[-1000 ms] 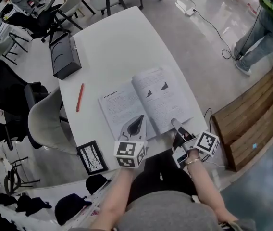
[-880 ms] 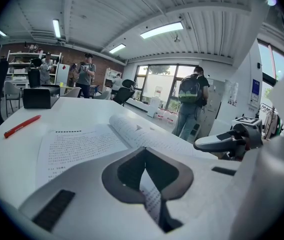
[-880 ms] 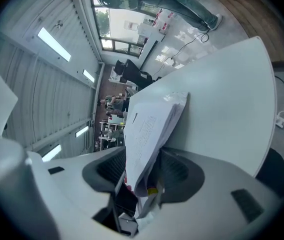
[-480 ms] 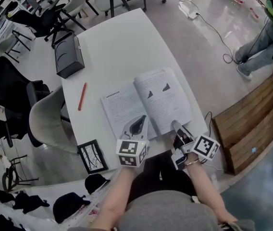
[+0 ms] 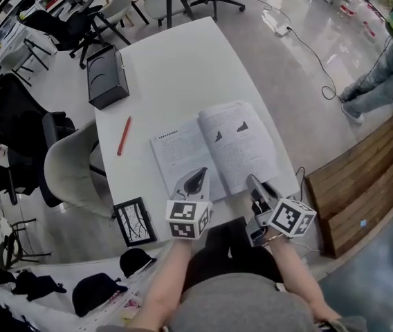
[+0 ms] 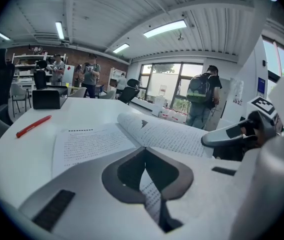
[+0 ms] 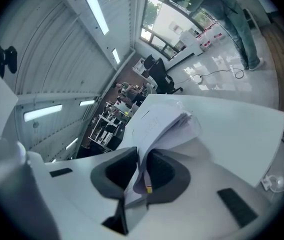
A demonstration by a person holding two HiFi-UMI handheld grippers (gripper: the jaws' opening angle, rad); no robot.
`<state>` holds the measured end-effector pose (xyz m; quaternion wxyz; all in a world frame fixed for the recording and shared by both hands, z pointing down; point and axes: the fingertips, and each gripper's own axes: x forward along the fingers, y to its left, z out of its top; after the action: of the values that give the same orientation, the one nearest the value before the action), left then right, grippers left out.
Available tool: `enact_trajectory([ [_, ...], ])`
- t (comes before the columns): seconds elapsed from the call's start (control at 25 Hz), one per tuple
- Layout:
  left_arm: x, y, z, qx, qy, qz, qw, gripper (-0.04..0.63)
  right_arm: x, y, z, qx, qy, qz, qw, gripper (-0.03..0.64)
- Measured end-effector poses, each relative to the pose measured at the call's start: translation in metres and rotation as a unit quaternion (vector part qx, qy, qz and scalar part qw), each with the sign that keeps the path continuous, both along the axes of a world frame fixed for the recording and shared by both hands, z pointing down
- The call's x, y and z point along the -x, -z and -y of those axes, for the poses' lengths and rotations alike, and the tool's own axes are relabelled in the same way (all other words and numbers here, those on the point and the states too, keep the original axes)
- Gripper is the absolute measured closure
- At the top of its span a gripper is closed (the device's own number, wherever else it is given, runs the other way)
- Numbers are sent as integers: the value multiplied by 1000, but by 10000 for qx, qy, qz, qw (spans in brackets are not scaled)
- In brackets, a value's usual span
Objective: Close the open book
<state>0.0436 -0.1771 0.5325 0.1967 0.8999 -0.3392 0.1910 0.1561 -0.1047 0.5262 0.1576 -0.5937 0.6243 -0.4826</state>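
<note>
As the right hand-held gripper (image 5: 253,182) closes on half-hidden book (image 5: 183,151) pages, the left hand-held gripper (image 5: 200,174) is shut.

The book (image 5: 214,147) lies on the table's (image 5: 176,68) near half — a pen (image 5: 124,136) to its left, a box (image 5: 108,77) farther back.

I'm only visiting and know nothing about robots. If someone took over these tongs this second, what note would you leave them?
Left tongs: shut, empty, tip over the near edge of the left page.
Right tongs: jaws closing on the near edge of the right-hand pages, which sit between them and bow upward.
Book: lies open on the white table.
Done: right-hand pages caught.
Left: probably pull the left tongs clear, swing the caught pages over onto the left page, then let go.
</note>
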Motion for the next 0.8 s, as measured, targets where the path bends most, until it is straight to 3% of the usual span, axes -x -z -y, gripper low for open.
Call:
enact_trajectory([
  [0.4, 27, -1, -1, 2, 354, 164, 9992, 589, 17, 18, 1, -208, 421, -762, 9960, 572],
  [0.8, 58, -9, -8, 111, 719, 385, 9966, 589, 40, 28, 3, -390, 954, -1543, 9826, 589],
])
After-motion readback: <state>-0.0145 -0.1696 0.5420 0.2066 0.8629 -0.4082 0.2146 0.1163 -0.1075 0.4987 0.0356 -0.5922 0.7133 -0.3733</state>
